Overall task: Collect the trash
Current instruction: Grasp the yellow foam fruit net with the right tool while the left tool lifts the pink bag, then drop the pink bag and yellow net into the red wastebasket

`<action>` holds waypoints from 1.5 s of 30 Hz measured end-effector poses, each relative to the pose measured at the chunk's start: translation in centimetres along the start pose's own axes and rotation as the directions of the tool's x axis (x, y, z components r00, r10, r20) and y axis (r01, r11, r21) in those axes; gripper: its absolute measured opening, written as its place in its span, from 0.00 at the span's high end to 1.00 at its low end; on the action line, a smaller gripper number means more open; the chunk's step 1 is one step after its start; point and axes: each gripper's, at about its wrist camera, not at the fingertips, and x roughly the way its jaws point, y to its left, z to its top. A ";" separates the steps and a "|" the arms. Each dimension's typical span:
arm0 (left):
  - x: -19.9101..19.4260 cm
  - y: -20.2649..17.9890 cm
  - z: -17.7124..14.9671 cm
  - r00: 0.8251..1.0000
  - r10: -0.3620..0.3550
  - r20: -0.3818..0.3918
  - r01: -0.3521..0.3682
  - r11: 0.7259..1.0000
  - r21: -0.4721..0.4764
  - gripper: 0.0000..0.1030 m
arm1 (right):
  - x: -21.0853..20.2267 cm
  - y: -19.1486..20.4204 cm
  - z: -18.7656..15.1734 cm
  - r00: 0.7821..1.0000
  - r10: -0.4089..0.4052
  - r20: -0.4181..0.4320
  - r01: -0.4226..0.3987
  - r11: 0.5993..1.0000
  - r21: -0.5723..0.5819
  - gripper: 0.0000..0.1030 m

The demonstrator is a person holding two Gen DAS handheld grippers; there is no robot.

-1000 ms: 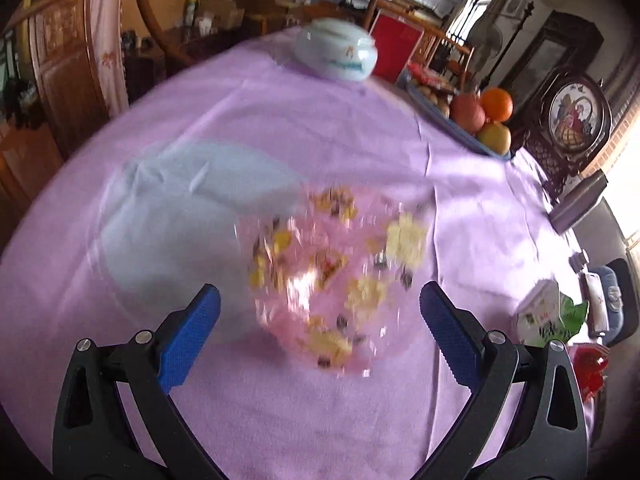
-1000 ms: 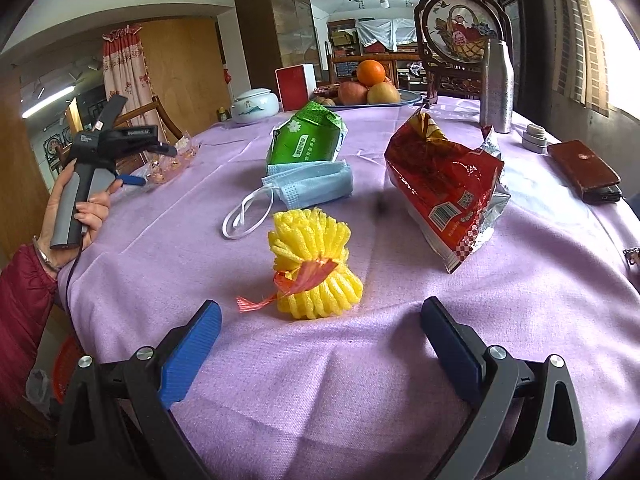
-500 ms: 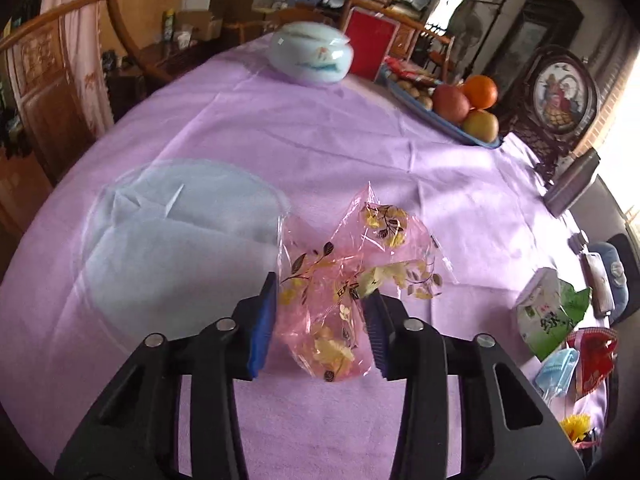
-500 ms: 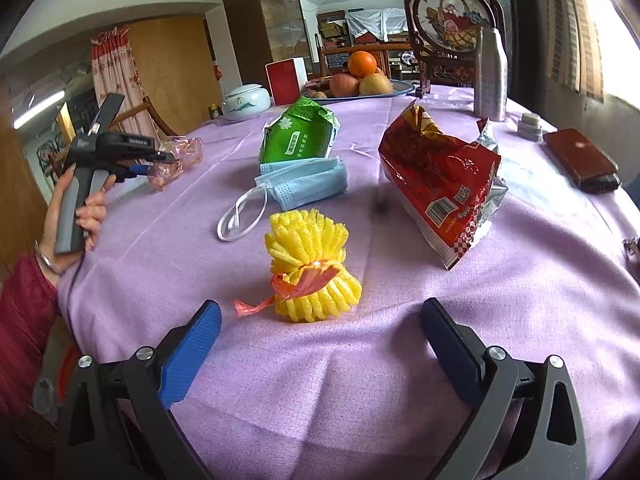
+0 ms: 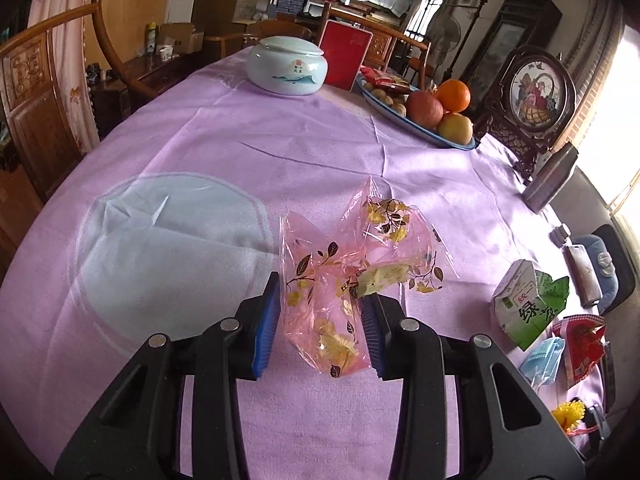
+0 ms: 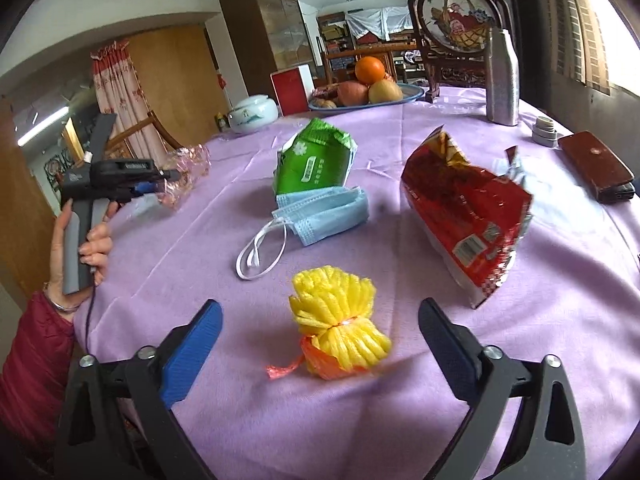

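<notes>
From the left wrist: the left gripper has its jaws clamped on a crumpled pink cellophane wrapper printed with yellow flowers, above the lilac-clothed bench. A pale round patch marks the cloth to the left; a white lidded jar, a red box and a blue fruit plate stand at the far edge. More litter lies at far right — a green-and-white packet, a blue face mask, a red snack bag.

From the right wrist: the right gripper hangs with jaws wide apart, holding nothing, on either side of a yellow foam net tied with an orange strip. Beyond it lie the face mask, the green packet and the red snack bag. At far left a hand grips the left gripper — the pink wrapper in its jaws near the bench edge. A silver bottle and a brown wallet sit at right.
</notes>
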 end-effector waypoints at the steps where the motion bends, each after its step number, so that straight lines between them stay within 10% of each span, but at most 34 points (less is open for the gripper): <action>1: -0.1 0.0 0.0 1.000 -0.009 0.001 0.009 1.000 0.000 0.62 | 0.1 0.1 -0.1 1.000 -0.009 -0.005 0.009 1.000 -0.007 0.57; 12: -5.8 0.3 -2.7 0.983 -0.171 0.064 0.173 0.985 -0.022 0.62 | -3.1 0.6 1.0 0.995 0.061 0.076 -0.061 0.998 -0.010 0.67; 32: -22.4 6.6 -13.8 0.982 0.076 0.171 -0.065 0.995 -0.072 0.62 | -5.5 7.7 0.0 0.960 0.267 0.084 -0.257 0.960 -0.115 0.67; 45: -23.6 18.8 -25.3 0.969 0.237 -0.070 -0.247 0.922 -0.299 0.62 | -5.3 14.9 -1.0 0.940 0.341 0.007 -0.331 0.918 -0.217 0.66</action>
